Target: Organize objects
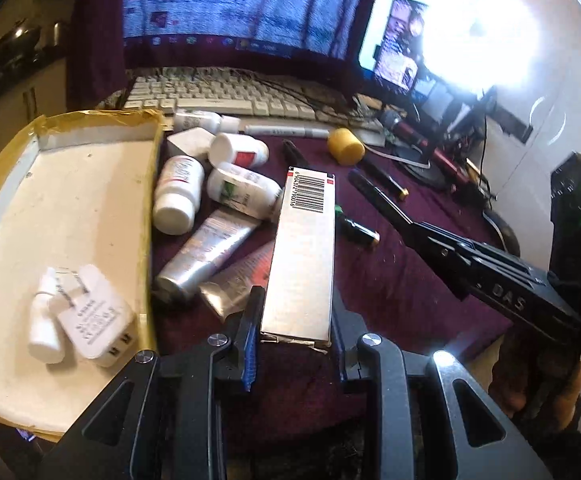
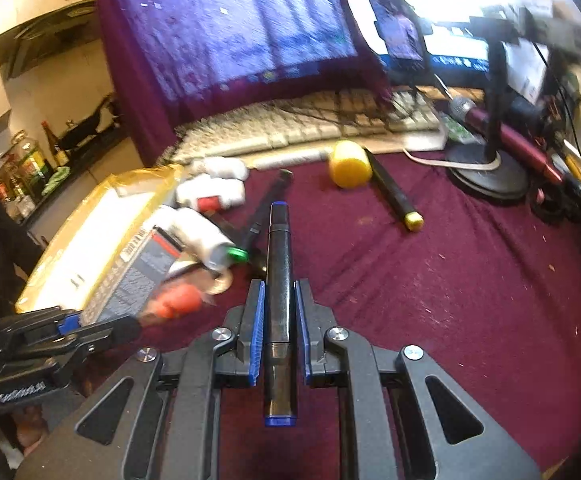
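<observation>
Left wrist: carton (image 1: 304, 256) clamped between tongs (image 1: 296, 312).

Free room: maroon cloth (image 2: 470, 280) lay bare at 3 o'clock. Open white cardboard tray (image 1: 70, 208) at 9 o'clock was mostly bare. Obstacles: heap of white plastic bottles (image 1: 178, 196) and silver tubes (image 1: 206, 256) between them; cream keyboard (image 1: 226, 96) at 12 o'clock.
</observation>
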Demonstrator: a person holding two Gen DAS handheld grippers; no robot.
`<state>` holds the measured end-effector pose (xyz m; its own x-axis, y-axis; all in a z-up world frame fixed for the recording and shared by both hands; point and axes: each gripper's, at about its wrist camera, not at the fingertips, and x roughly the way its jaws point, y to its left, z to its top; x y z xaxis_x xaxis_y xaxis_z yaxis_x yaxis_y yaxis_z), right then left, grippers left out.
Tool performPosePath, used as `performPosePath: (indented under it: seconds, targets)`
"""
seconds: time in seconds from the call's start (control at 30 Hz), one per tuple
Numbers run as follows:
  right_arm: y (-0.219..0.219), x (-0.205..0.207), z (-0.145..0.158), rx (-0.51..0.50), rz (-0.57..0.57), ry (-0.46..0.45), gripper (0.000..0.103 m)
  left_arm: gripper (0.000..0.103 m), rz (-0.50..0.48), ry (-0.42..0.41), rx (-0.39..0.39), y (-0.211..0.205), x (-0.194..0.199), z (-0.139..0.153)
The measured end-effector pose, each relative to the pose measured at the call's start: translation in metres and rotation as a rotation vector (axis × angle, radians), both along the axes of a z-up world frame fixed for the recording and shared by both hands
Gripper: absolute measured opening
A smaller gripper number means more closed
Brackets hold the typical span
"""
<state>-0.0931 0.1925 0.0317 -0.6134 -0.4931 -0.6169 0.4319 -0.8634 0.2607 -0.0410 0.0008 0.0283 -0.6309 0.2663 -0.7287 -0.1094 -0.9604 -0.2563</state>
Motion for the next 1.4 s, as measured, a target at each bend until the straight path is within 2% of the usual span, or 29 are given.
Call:
performPosePath:
  seconds: [0.17,0.37,0.57,0.8,0.93,1.1,1.2,1.4]
  targets:
    - [-0.027,0.007,0.012,0.003,0.072,0.040,0.013,0.025,0.023,0.003,0.054,-0.017,0.002,0.005]
    - [-0.066,0.008,0.016,0.003,0.181,0.037,0.013,0.025,0.070,0.017,0.087,-0.040,0.004,0.013]
    - [-0.111,0.006,0.017,0.021,0.272,0.041,0.013,0.025,0.163,0.033,0.113,-0.080,0.007,0.021]
    - [-0.150,-0.008,0.010,0.041,0.336,-0.003,0.013,0.025,0.257,0.012,0.130,-0.121,0.003,0.014]
    - [-0.171,-0.014,0.008,0.061,0.358,-0.032,0.013,0.025,0.279,-0.013,0.129,-0.136,-0.004,0.006]
    - [-0.198,-0.020,0.011,0.148,0.380,-0.007,0.013,0.025,0.274,-0.033,0.163,-0.155,-0.015,0.007]
    - [-0.218,-0.026,0.013,0.220,0.389,0.008,0.012,0.025,0.308,-0.044,0.131,-0.167,-0.021,0.008]
    - [-0.248,-0.026,0.004,0.354,0.411,0.055,0.012,0.025,0.363,-0.102,0.128,-0.189,-0.027,-0.009]
